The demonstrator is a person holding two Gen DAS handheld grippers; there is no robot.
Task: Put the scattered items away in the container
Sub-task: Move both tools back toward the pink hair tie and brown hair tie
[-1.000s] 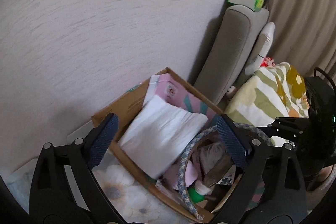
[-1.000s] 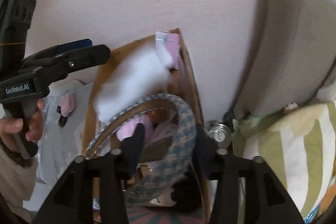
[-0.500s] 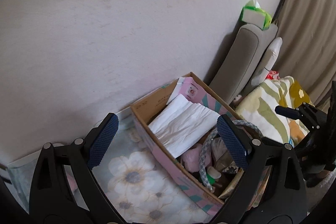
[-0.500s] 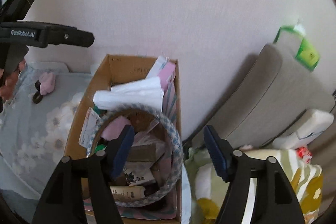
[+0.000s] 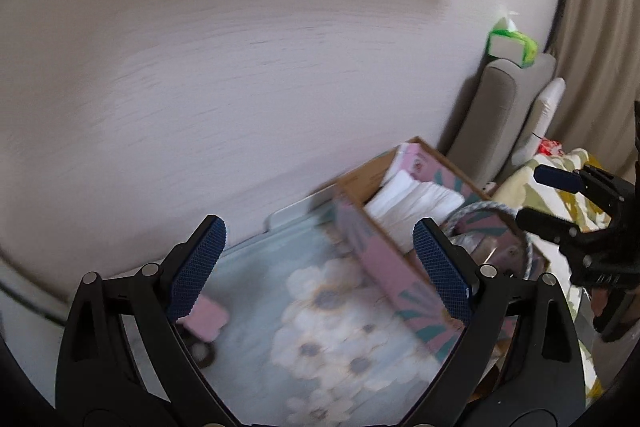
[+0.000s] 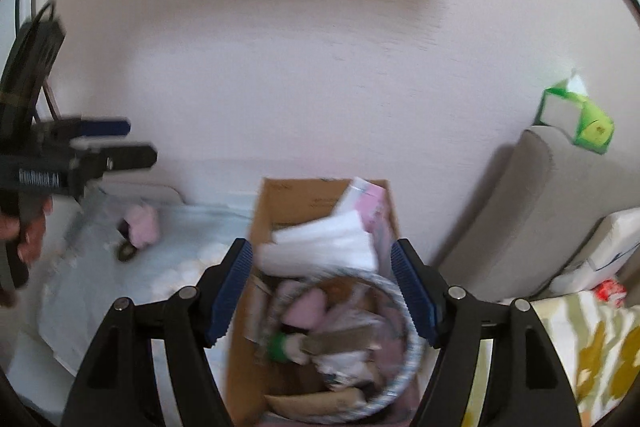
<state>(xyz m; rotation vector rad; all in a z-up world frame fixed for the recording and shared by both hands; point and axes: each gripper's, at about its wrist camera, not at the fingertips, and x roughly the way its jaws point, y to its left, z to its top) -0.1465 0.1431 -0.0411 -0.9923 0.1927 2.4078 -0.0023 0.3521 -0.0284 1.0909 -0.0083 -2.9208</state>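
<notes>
At far left a small pink item (image 6: pixel 141 226), blurred and possibly a hair clip, lies on the floral mat (image 5: pixel 320 327). The left gripper (image 5: pixel 320 267) hangs above the mat, jaws spread and empty. To the right, the right gripper (image 6: pixel 322 291) hovers over the cardboard box (image 6: pixel 296 199), jaws apart around nothing, above the white folded paper (image 6: pixel 320 247) and looped cord (image 6: pixel 404 311) inside.

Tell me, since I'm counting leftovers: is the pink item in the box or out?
Out: the pink item lies on the floral mat, beside the cardboard box.
</notes>
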